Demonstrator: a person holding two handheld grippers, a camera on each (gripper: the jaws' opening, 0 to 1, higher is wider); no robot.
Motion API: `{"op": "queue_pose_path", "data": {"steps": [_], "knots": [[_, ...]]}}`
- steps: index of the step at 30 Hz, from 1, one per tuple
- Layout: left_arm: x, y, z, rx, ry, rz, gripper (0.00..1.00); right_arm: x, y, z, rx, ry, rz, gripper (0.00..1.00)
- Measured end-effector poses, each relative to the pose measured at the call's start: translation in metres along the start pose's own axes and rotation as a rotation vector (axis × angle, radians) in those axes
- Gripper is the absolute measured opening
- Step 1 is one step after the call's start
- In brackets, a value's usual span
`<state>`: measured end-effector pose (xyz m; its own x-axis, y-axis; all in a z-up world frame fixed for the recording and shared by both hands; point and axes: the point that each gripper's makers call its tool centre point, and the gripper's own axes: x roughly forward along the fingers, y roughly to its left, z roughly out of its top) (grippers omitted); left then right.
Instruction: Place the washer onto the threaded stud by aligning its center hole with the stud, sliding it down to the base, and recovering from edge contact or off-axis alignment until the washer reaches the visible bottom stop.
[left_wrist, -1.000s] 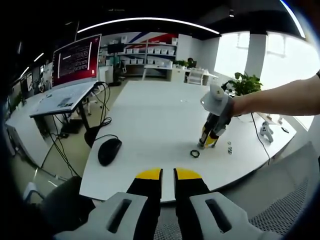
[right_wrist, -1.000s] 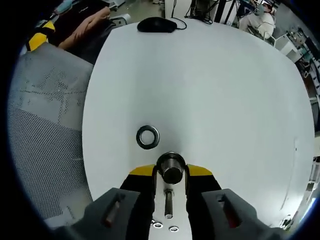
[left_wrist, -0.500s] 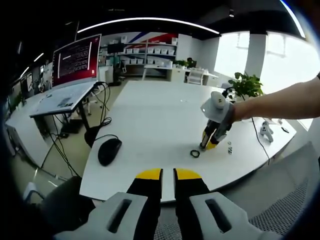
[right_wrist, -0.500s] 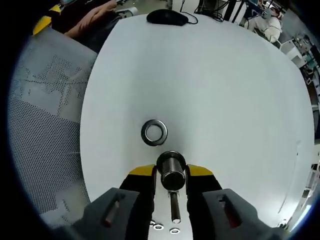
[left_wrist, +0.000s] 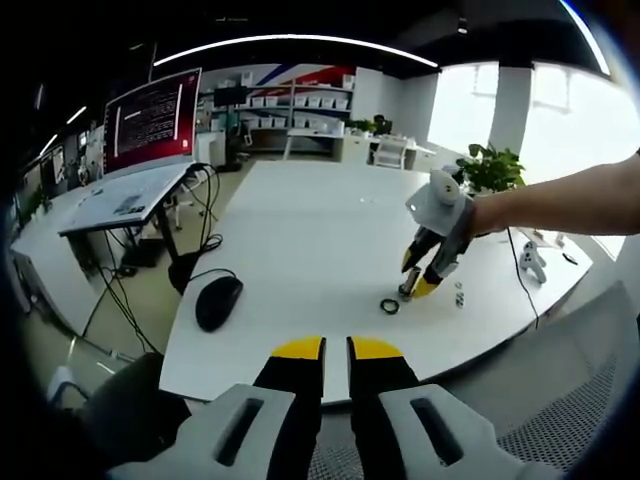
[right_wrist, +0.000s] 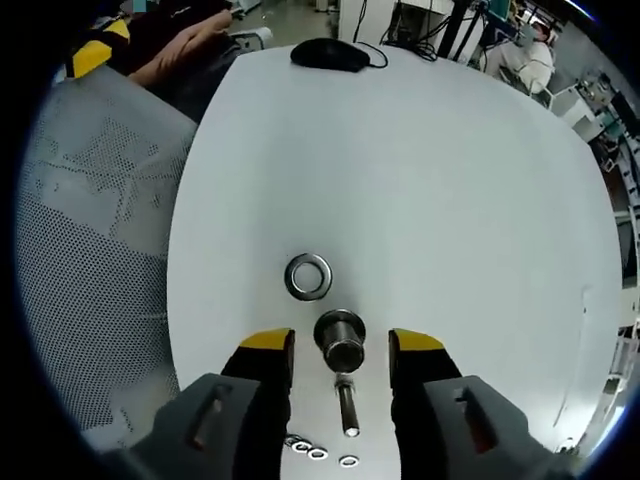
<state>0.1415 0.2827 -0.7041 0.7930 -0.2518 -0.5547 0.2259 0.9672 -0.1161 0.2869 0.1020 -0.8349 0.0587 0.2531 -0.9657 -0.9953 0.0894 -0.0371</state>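
A threaded stud (right_wrist: 341, 345) with a round metal base sits on the white table (right_wrist: 420, 190); its rod runs back toward the camera. My right gripper (right_wrist: 341, 341) is open, one yellow-tipped jaw on each side of the base and clear of it. A steel washer (right_wrist: 308, 277) lies flat on the table just beyond the stud, slightly to the left. In the left gripper view the right gripper (left_wrist: 415, 278) hangs over the table beside the washer (left_wrist: 389, 307), held by a person's arm. My left gripper (left_wrist: 335, 348) is shut on nothing, off the table's near edge.
Several small washers (right_wrist: 303, 447) lie near the stud's rod end. A black mouse (right_wrist: 328, 55) with a cable rests at the far table edge. A mesh chair (right_wrist: 90, 230) stands to the left. A desk with a red screen (left_wrist: 150, 120) stands beyond the table.
The right gripper's jaws have spread apart and let go of the stud's base. The stud now rests on the table by itself. The left gripper has not moved.
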Motion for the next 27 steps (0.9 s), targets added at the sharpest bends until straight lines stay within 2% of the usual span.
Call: {"op": "queue_pose_path", "data": {"steps": [5,10,14,27], "knots": [[0.0,0.0,-0.001,0.003,0.003,0.0,0.06,-0.006,0.006,0.016,-0.035,-0.038,0.01,0.41],[0.0,0.0,-0.001,0.006,0.004,-0.001,0.06,-0.005,0.017,0.028,-0.116,-0.047,0.021,0.42],[-0.001,-0.001,-0.002,0.009,0.007,-0.001,0.06,-0.001,0.022,0.027,-0.172,-0.023,0.027,0.4],[0.0,0.0,-0.001,0.007,0.011,0.006,0.05,0.019,0.028,0.027,-0.24,0.04,0.069,0.39]]}}
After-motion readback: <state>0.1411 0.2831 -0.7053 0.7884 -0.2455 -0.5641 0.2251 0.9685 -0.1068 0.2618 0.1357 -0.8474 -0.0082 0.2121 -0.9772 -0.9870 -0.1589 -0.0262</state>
